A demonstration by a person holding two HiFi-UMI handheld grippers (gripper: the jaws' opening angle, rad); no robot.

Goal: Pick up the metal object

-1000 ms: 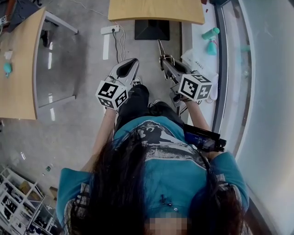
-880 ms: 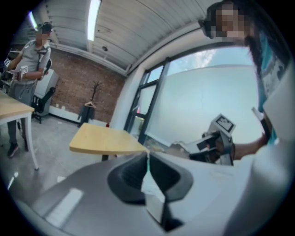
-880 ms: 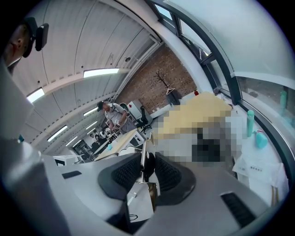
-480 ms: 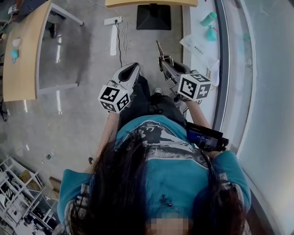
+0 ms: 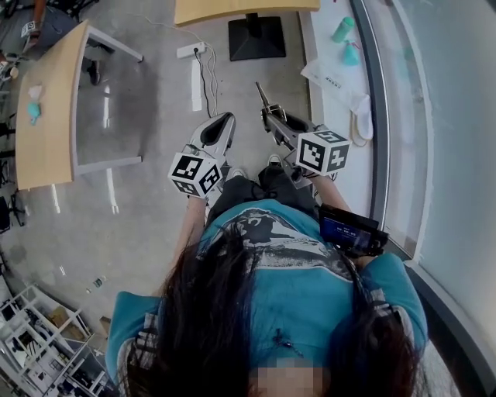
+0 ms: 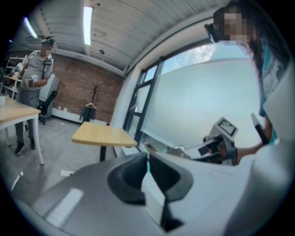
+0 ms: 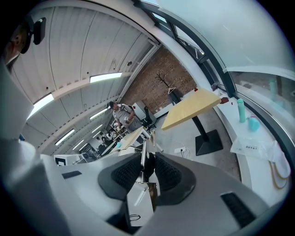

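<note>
My right gripper (image 5: pixel 273 118) is held at waist height above the floor, shut on a thin, flat metal object (image 5: pixel 262 96) whose pointed end sticks out forward past the jaws. In the right gripper view the metal object (image 7: pixel 144 154) stands on edge between the black ribbed pads (image 7: pixel 168 174) of the right gripper (image 7: pixel 148 160). My left gripper (image 5: pixel 216 130) hangs beside it to the left. Its jaws are together and hold nothing, as the left gripper (image 6: pixel 147 159) view confirms.
A wooden table (image 5: pixel 46 116) stands to the left. Another wooden table (image 5: pixel 244 9) on a black base (image 5: pixel 258 36) is ahead, with a power strip (image 5: pixel 190 50) beside it. The window ledge (image 5: pixel 341 105) on the right carries teal bottles (image 5: pixel 341 29) and a white bag (image 5: pixel 333 77). A person (image 6: pixel 34 78) stands far off.
The floor and tables have slid in the head view as the person moves. Both grippers keep nearly the same pose, and the right one still grips the metal object.
</note>
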